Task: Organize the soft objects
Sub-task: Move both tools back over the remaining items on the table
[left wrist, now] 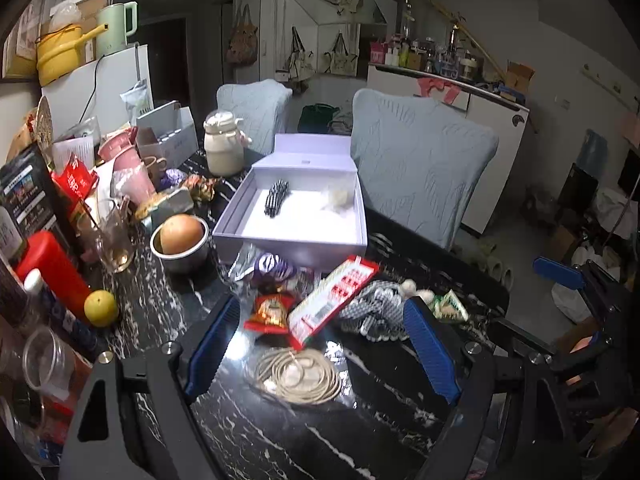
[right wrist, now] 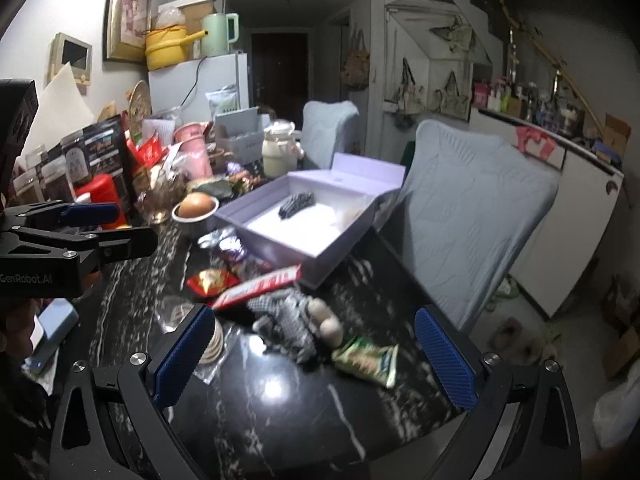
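An open lavender box (left wrist: 292, 236) (right wrist: 320, 256) stands on the black marble table. A black-and-white striped soft item (left wrist: 276, 198) (right wrist: 296, 202) and a pale soft item (left wrist: 340, 196) lie in it. A grey checked cloth piece with cream pom-poms (left wrist: 372, 312) (right wrist: 292, 326) lies on the table in front of the box. My left gripper (left wrist: 320, 340) is open and empty above a coiled cord (left wrist: 298, 376). My right gripper (right wrist: 316, 356) is open and empty, just short of the checked cloth.
Snack packets (left wrist: 272, 312) (right wrist: 366, 362), a long red-and-white packet (left wrist: 332, 296) and foil wrappers (left wrist: 272, 266) lie near the cloth. A metal bowl with an onion (left wrist: 180, 240), a lemon (left wrist: 101, 308), glasses and boxes crowd the left side. Two covered chairs (left wrist: 416, 160) stand behind the table.
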{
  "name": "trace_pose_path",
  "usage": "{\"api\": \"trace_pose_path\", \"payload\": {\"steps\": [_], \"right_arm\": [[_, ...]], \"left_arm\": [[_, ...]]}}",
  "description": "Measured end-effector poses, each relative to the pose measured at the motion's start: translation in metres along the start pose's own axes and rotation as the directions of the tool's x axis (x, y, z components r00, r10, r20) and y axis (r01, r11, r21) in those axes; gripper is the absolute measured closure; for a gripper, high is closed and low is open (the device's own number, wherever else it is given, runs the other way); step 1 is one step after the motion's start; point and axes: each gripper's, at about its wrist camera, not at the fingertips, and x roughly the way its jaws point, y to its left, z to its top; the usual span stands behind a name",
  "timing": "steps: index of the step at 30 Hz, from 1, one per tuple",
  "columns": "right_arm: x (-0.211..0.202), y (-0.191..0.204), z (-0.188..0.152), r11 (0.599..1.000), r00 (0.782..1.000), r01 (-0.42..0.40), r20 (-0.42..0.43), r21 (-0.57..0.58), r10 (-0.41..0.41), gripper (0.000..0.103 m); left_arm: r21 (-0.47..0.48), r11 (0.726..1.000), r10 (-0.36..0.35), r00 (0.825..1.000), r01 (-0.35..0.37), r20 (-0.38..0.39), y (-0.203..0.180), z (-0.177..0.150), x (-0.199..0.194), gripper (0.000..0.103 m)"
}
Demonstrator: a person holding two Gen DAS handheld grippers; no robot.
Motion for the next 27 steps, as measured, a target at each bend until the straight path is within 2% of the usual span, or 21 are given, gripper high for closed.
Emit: {"api": "trace_pose_path", "payload": {"steps": [12, 24, 27], "right_arm": [[0.027, 0.003, -0.042, 0.998, 0.995, -0.021, -0.094, 0.052, 0.026, 0.001], [0.056, -0.007, -0.067, 0.997, 0.986, 0.01, -0.169, 0.078, 0.003, 0.001], [0.062, -0.009, -0.068, 0.996, 0.984, 0.014, -0.179, 0.085, 0.001, 0.001]], "left_arm": [[-0.021, 0.998, -0.057, 0.995, 0.055, -0.079, 0.011, -0.038, 0.037, 0.019], [-0.028, 0.999, -0.027, 0.983, 0.022, -0.179, 0.017, -0.061, 0.091, 0.019], [-0.025, 0.999, 0.015, 0.976, -0.02, -0.217, 0.019, -0.065, 0.106, 0.019]]}}
